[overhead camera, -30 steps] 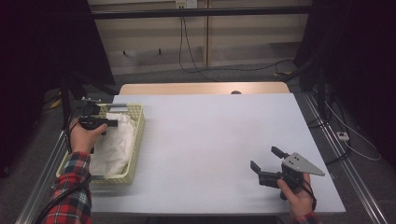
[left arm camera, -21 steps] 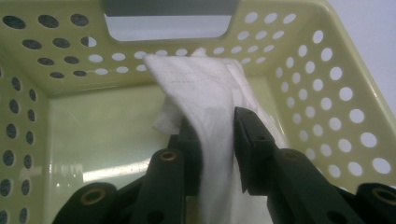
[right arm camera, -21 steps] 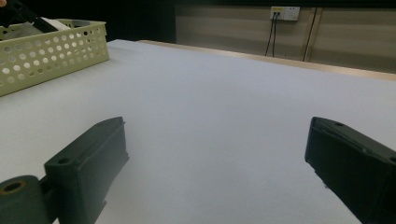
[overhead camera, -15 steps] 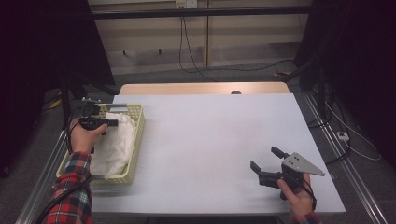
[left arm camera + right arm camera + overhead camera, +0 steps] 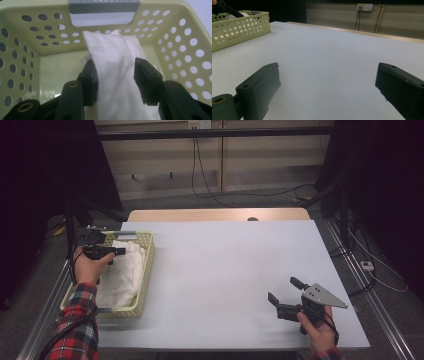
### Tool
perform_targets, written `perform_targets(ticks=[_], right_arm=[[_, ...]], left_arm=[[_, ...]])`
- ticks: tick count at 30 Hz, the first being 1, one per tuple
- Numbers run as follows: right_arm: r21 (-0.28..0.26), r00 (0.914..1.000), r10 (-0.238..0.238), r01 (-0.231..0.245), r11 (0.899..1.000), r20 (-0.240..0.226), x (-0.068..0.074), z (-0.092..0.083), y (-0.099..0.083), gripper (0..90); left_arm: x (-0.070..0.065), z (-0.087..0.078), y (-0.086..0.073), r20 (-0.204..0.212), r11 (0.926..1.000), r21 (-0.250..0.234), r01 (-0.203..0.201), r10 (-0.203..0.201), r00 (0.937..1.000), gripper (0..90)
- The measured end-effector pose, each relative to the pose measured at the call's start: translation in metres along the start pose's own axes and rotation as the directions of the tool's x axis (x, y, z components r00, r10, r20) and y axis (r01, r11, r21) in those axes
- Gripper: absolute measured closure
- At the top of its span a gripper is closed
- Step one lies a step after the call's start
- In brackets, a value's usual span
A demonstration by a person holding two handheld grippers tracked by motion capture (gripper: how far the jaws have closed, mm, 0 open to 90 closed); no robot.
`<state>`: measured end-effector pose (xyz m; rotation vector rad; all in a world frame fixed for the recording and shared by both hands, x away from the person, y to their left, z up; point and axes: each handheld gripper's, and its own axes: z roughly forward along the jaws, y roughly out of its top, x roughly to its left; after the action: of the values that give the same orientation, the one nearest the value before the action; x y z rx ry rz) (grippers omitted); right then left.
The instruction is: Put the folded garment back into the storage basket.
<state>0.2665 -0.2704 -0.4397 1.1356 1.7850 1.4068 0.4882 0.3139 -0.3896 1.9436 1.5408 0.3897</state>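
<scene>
A white cloth (image 5: 125, 270) lies in a pale yellow perforated basket (image 5: 148, 270) at the table's left edge. My left gripper (image 5: 120, 251) hangs over the basket's far half. In the left gripper view the cloth (image 5: 117, 82) runs up between the jaws of the left gripper (image 5: 115, 63). These jaws have just been opening and stand apart on either side of the fold, no longer pinching it. Near the table's front right corner my right gripper (image 5: 283, 289) is held wide open just above the tabletop, nothing between its fingers (image 5: 259, 85).
The light grey table (image 5: 225, 265) stretches between basket and right gripper. The basket (image 5: 175, 37) has a grey handle (image 5: 103, 5) at its far wall. Cables trail over the floor behind and to the right of the table.
</scene>
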Motion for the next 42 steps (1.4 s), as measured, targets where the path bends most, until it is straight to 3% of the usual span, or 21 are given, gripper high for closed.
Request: perform_targets(ticks=[10, 17, 26, 29, 42], right_arm=[[0.001, 1.0000, 0.002, -0.002, 1.000, 0.002, -0.001, 0.000, 0.000, 5.5], [0.000, 1.0000, 0.001, -0.001, 1.000, 0.004, -0.001, -0.001, 0.000, 5.5], [-0.003, 0.9999, 0.003, -0.003, 1.000, 0.012, -0.002, -0.004, 0.001, 5.4], [-0.004, 0.9999, 0.003, -0.003, 1.000, 0.014, -0.003, -0.004, 0.001, 5.5], [0.007, 1.0000, -0.001, 0.000, 1.000, 0.006, -0.001, -0.002, 0.000, 5.5]], left_arm=[[0.003, -0.002, 0.000, -0.017, 0.9999, -0.016, 0.004, -0.005, 0.9998, 48.9], [0.008, -0.008, 0.000, -0.027, 0.9994, -0.023, 0.025, -0.026, 0.9993, 36.4], [0.001, -0.013, 0.006, 0.020, 0.9997, -0.022, 0.004, -0.003, 0.9998, 32.3], [-0.004, -0.012, 0.007, 0.057, 0.9999, -0.013, 0.003, -0.002, 0.9983, 31.1], [-0.019, -0.020, 0.012, 0.115, 0.9992, -0.030, -0.025, 0.028, 0.9930, 29.1]])
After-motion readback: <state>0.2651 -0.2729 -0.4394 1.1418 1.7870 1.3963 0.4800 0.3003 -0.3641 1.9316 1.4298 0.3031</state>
